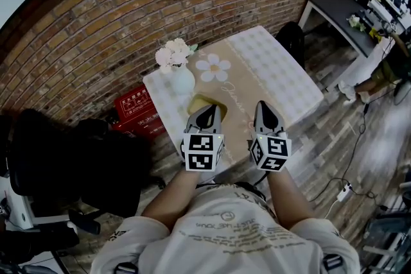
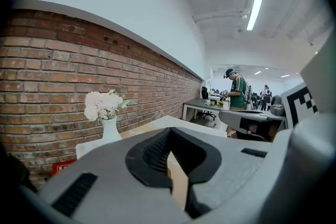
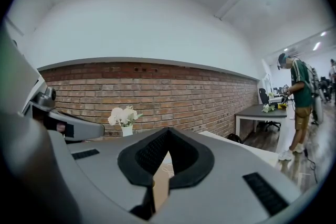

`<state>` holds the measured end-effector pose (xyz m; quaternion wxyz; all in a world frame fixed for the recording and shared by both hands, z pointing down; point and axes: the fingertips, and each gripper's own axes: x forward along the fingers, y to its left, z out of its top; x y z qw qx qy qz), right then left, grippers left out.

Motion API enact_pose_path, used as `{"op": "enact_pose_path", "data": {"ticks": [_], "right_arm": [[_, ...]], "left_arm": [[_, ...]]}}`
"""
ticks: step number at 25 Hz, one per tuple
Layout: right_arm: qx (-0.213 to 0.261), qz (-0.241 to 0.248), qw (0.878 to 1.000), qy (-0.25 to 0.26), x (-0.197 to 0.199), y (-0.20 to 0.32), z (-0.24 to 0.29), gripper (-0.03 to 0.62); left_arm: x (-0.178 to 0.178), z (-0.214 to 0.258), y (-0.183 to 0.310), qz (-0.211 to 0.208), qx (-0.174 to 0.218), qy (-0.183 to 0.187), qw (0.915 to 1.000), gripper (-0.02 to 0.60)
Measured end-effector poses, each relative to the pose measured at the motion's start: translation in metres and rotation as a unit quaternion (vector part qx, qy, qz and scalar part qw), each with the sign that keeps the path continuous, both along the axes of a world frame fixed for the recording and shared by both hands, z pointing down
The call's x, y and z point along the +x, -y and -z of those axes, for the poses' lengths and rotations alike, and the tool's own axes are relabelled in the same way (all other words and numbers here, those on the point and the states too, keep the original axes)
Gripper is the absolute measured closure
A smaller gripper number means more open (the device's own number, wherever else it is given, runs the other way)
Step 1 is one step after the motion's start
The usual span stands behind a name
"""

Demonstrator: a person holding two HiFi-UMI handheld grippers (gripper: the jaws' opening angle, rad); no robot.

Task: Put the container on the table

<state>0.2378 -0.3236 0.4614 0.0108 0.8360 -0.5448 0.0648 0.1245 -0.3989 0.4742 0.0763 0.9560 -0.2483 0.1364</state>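
Note:
A yellow container [image 1: 200, 101] lies on the table [image 1: 282, 74], which is covered with a tan and checked cloth bearing a daisy print. The left gripper partly hides the container. My left gripper [image 1: 211, 110] hovers over the table's near edge with its tip just short of the container; its jaws meet at the tip with nothing between them. My right gripper [image 1: 263, 106] hangs beside it to the right, shut and empty. In both gripper views the closed jaws [image 2: 169, 131] [image 3: 168, 131] point level toward the brick wall.
A white vase of pale flowers [image 1: 181, 78] [image 2: 109, 128] [image 3: 127, 130] stands at the table's far left corner. On the floor to the left are a red box [image 1: 136, 109] and a black chair [image 1: 70, 151]. A dark desk [image 1: 340, 9] and a person [image 3: 300, 94] are off to the right.

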Motion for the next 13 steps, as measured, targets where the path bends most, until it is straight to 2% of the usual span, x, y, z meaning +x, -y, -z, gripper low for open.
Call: {"op": "enact_pose_path", "data": {"ticks": [13], "right_arm": [[-0.01,0.02,1.0,0.018,-0.0086,0.0098,-0.007,0.594]], "left_arm": [[-0.0079,-0.0025,0.0073,0.01,-0.001,0.006,0.9999,0.577]]}}
